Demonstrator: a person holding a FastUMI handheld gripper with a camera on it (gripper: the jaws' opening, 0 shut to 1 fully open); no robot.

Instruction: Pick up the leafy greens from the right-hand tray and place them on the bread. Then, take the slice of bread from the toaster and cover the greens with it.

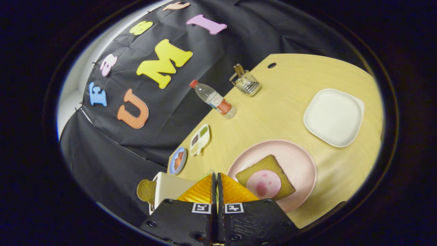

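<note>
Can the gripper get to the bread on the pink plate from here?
Probably yes. The bread with its slice of meat lies open on the pink plate, just beside the hand-held gripper, whose fingers are closed together. Nothing stands between them.

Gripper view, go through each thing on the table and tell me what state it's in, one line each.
gripper: fingers shut together, a bit of green at the tips
bread: flat on the pink plate, a pink slice on top, no greens
toaster: a slice sticking out
white plate: bare
bottle: capped, upright
</note>
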